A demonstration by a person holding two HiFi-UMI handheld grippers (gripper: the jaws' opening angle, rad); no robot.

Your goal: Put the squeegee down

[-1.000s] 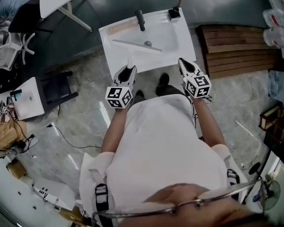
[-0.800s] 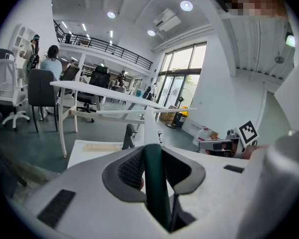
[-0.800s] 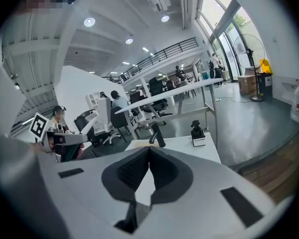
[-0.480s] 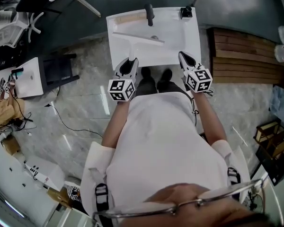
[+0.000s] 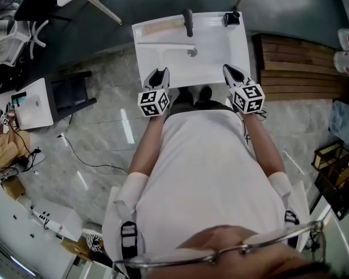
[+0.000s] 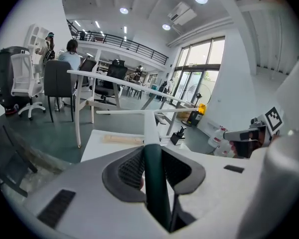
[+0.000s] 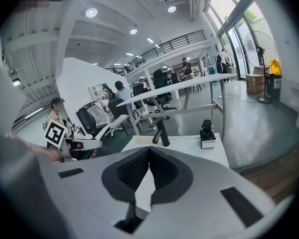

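The squeegee (image 5: 161, 56) is held over the white table (image 5: 221, 63), with its blade lying crosswise above the middle of the surface and its neck running back toward the person. In the left gripper view, the dark green handle of the squeegee (image 6: 155, 183) stands upright between the two jaws, and the white neck and blade extend forward from it. No view shows whether the blade touches the table.

The left hand-held gripper (image 5: 158, 74) (image 6: 152, 156) is clenched on the squeegee handle, one pad on each side. It sits at the near left edge of the table.

The right hand-held gripper (image 5: 231, 71) (image 7: 148, 151) is at the near right edge, well apart from the squeegee. Its jaws are closed tip to tip with nothing between them.

At the far edge of the table stand a black tap (image 5: 188, 21) (image 7: 162, 133), a pale wooden strip (image 5: 160, 26) to its left, and a small black object on a white base (image 5: 231, 18) (image 7: 207, 133) in the right corner.
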